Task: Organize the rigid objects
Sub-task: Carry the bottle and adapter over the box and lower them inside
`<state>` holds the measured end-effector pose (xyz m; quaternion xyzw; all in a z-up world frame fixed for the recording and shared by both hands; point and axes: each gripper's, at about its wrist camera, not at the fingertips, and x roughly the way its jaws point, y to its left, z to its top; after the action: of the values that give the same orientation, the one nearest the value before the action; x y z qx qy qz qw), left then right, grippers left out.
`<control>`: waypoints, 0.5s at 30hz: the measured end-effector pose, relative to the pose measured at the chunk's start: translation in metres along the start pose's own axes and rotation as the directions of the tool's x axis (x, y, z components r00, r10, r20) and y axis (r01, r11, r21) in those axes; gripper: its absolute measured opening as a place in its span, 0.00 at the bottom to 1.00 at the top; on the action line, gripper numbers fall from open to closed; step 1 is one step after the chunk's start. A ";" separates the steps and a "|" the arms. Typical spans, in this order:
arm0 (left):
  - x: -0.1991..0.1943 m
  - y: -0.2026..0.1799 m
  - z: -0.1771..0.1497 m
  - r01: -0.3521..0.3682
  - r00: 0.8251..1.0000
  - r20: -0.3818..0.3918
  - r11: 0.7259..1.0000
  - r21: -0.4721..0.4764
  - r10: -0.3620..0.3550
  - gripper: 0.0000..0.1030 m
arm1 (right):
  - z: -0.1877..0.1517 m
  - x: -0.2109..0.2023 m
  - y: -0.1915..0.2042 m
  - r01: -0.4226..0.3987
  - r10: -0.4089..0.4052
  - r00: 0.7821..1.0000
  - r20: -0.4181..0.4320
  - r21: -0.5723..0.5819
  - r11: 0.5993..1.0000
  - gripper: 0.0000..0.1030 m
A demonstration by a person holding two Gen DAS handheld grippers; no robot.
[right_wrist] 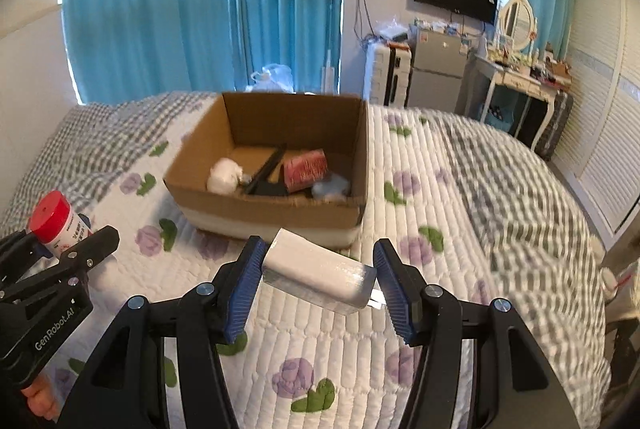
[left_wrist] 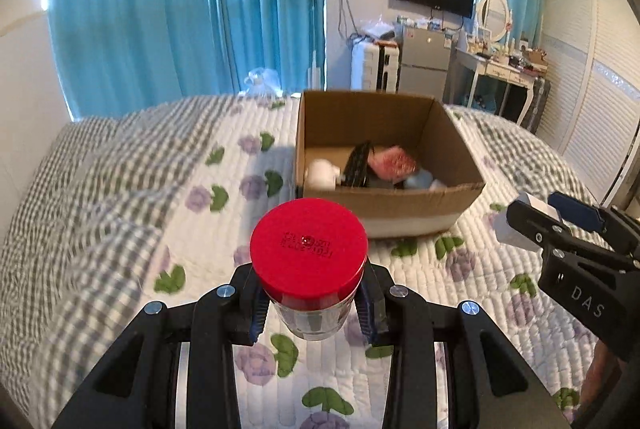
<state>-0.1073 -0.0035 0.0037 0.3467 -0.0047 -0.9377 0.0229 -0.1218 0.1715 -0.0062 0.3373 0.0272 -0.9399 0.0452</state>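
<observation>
Already several things are lying inside the cardboard box (right_wrist: 280,207) on the quilted bed (right_wrist: 440,229): a white rounded object (right_wrist: 225,176), a black flat item (right_wrist: 266,171) leaning across the middle, a red cylindrical container (right_wrist: 306,170) on its side, and something pale blue (right_wrist: 332,187) in the near right corner, though the blur is making it hard to say just what each one is. So part of the sorting is looking done.

Two more things are being carried above the quilt, neither yet over the box. The left gripper (left_wrist: 312,303) is clamping a clear jar with a red lid (left_wrist: 309,249), its blue pads pressing the neck just under the lid, with the box ahead and slightly to the right in that view. The right gripper (right_wrist: 320,281) is grasping a white rectangular block (right_wrist: 318,273), held crosswise with a pad at each end; the near wall of the box is sitting just beyond it. Each gripper is also showing at the edge of the other's view, with its load in place.

What is remaining, as I judge it, is bringing both over the open top and letting them go inside. No other loose object is showing on the visible quilt, so these may be among the last.
</observation>
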 end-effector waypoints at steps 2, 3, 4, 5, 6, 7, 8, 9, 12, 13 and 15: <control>-0.004 0.000 0.010 0.003 1.000 0.016 1.000 0.014 -0.004 0.35 | 0.012 -0.006 0.002 -0.017 0.017 1.000 0.020 -0.009 1.000 0.54; -0.006 0.001 0.016 0.007 1.000 0.023 1.000 0.018 -0.007 0.35 | 0.018 -0.008 0.003 -0.025 0.026 0.999 0.030 -0.012 1.000 0.54; -0.007 0.001 0.024 0.015 0.999 0.028 1.000 0.023 -0.015 0.35 | 0.024 -0.010 0.003 -0.031 0.032 0.999 0.038 -0.017 0.999 0.54; -0.007 0.001 0.030 0.023 0.999 0.029 0.999 0.027 -0.024 0.35 | 0.032 -0.012 0.004 -0.038 0.039 0.998 0.050 -0.025 0.999 0.54; -0.006 0.002 0.039 0.033 0.999 0.031 0.999 0.031 -0.034 0.35 | 0.039 -0.014 0.005 -0.043 0.045 0.997 0.060 -0.033 0.999 0.54; -0.004 0.002 0.047 0.041 0.999 0.034 0.999 0.035 -0.042 0.35 | 0.045 -0.014 0.005 -0.048 0.050 0.997 0.066 -0.040 0.998 0.54; -0.002 0.003 0.054 0.046 0.998 0.036 0.998 0.037 -0.048 0.35 | 0.054 -0.013 0.006 -0.053 0.057 0.996 0.074 -0.050 0.997 0.54; 0.002 0.002 0.064 0.051 0.998 0.038 0.998 0.038 -0.053 0.35 | 0.059 -0.012 0.006 -0.056 0.060 0.995 0.078 -0.055 0.997 0.54; 0.015 -0.003 0.091 0.055 0.998 0.031 0.997 0.051 -0.056 0.35 | 0.078 -0.004 0.005 -0.068 0.073 0.993 0.091 -0.063 0.996 0.54; 0.018 -0.005 0.096 0.060 0.998 0.030 0.997 0.057 -0.062 0.35 | 0.084 0.001 0.004 -0.073 0.079 0.992 0.096 -0.064 0.995 0.54; 0.029 -0.012 0.109 0.082 0.996 0.021 0.993 0.081 -0.084 0.35 | 0.094 0.010 0.002 -0.076 0.083 0.992 0.100 -0.073 0.994 0.54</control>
<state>-0.2007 0.0066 0.0670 0.3358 -0.0283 -0.9410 -0.0303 -0.1884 0.1612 0.0594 0.2874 0.0438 -0.9520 0.0955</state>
